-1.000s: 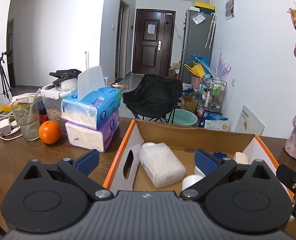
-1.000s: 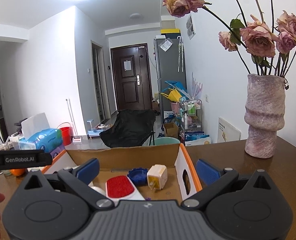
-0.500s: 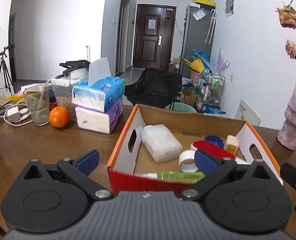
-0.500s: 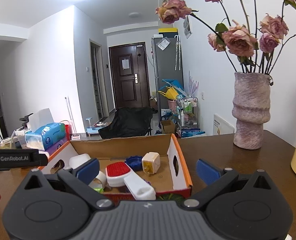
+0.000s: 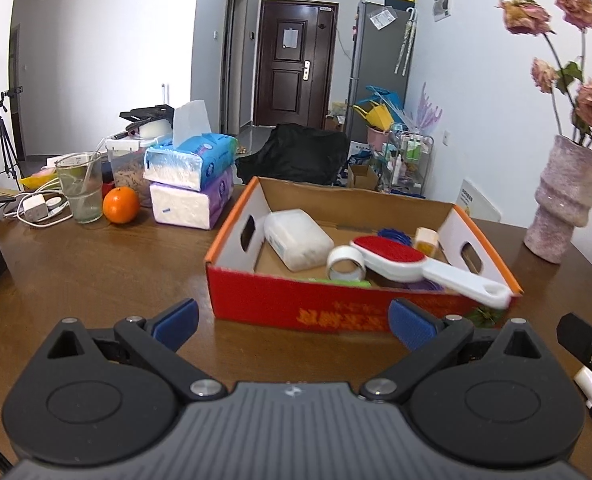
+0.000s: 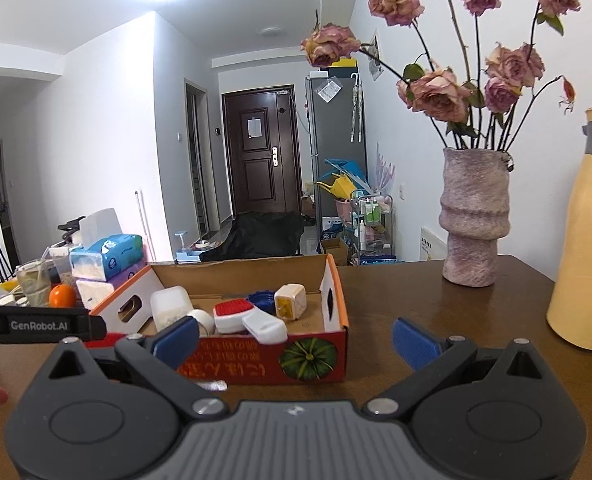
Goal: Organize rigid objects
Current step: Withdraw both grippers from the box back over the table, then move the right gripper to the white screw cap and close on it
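- Nearest: left gripper (image 5: pixel 294 322) spread wide, blue pads (image 5: pixel 176 322) far apart, nothing between them; held above the wooden table (image 5: pixel 96 272), just short of the box's red front wall.
- Right gripper (image 6: pixel 294 338) likewise gaping and empty, in front of the same box, toward its right corner.
- Next out: cardboard box (image 5: pixel 336 310) on the table, red front with an upside-down print and a pumpkin picture (image 6: pixel 307 358), orange rim, hand-holes in both side walls.
- Inside the box: white lint brush with red face (image 5: pixel 392 258), its handle lying over the front right rim; tape roll (image 5: pixel 345 266) just beside the brush head; white plastic container (image 5: pixel 298 238) at the left wall; blue lid (image 5: pixel 394 235) and small white-and-yellow cube (image 5: pixel 427 238) toward the back; something green at the front wall, mostly hidden.
- Left of the box, well apart: two stacked tissue packs (image 5: pixel 190 184), an orange (image 5: pixel 121 211), a glass (image 5: pixel 80 188), a charger with cable (image 5: pixel 36 208).
- Right of the box: pink vase with dried roses (image 6: pixel 475 216) near the table's back edge; yellow flask (image 6: pixel 588 232) nearer, at the right margin.
- Farthest: black folding chair (image 5: pixel 296 156) behind the table, dark door (image 5: pixel 294 68) at the end of the room.
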